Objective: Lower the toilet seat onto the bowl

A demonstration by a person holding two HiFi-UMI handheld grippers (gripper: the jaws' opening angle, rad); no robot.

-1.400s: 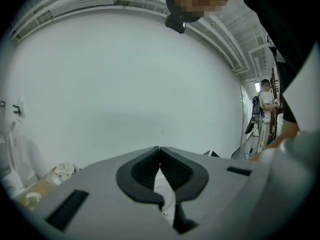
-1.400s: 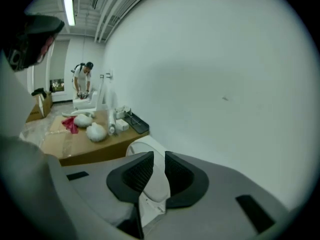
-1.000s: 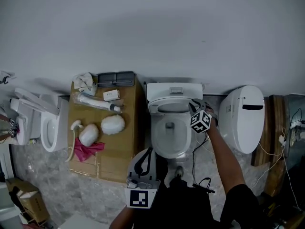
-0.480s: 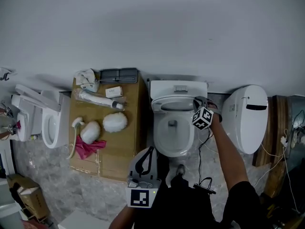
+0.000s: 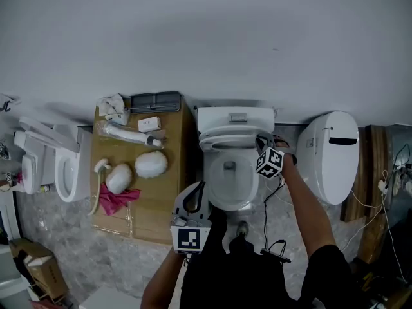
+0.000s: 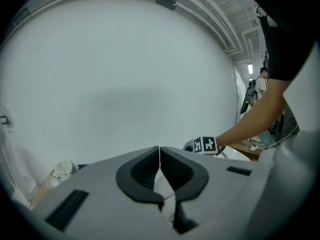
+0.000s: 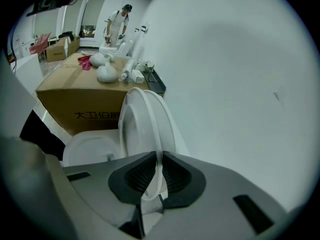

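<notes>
Right tool clamping seat beside box.

Bowl is hemmed by cardboard box just left and wall behind; floor gap is left before second toilet on the right.

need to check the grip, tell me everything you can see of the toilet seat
The toilet seat is a white, glossy, plastic-looking oval ring, raised and standing steeply above the bowl, in front of the tank. The tongs of the right gripper, which have just been closing, pinch its thin edge.
</notes>
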